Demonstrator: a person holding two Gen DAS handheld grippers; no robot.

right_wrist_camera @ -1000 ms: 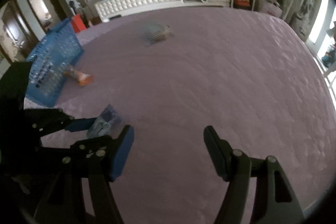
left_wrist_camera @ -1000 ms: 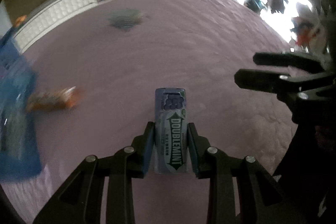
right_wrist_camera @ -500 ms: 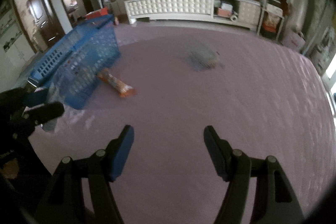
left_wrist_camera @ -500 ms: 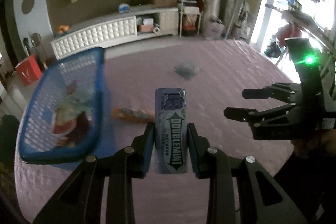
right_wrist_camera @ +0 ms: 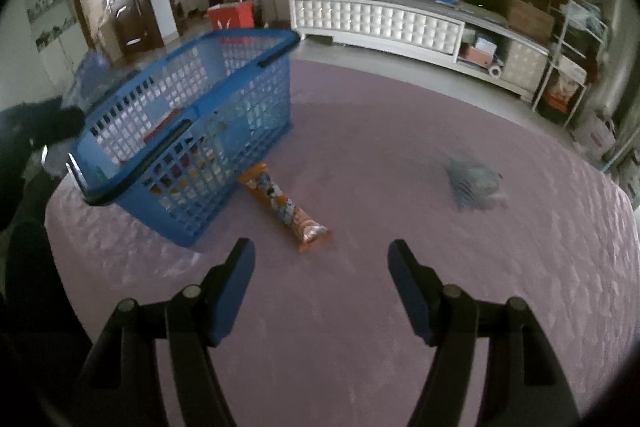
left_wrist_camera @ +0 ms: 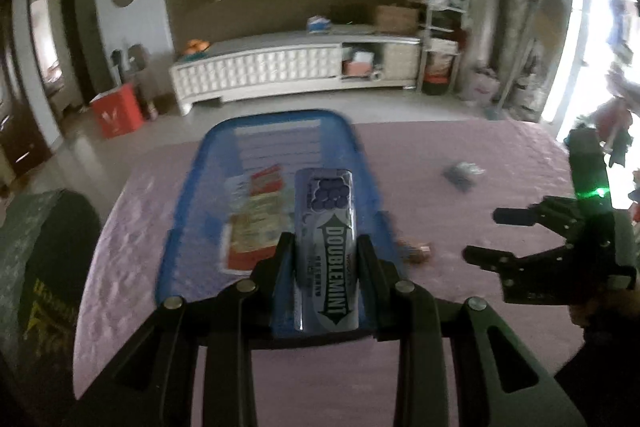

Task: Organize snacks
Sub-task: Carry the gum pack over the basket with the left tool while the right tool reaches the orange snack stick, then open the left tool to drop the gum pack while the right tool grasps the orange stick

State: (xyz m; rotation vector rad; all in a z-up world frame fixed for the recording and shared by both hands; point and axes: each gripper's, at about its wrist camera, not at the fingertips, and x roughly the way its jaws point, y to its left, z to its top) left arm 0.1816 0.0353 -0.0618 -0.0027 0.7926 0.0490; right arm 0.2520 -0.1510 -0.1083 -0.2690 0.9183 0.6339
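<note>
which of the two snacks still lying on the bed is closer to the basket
The orange snack packet, lying right beside the blue basket. The grey-blue packet lies farther off on the open bedspread.

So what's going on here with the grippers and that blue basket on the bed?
A person is tidying snacks into the blue basket on the purple bedspread. The left gripper is shut on a Doublemint gum pack, held over the basket, which already holds a few packets. The right gripper is open and empty, hovering above the bedspread. An orange snack packet lies beside the basket, and a greyish packet lies farther off; both remain outside the basket.
</note>
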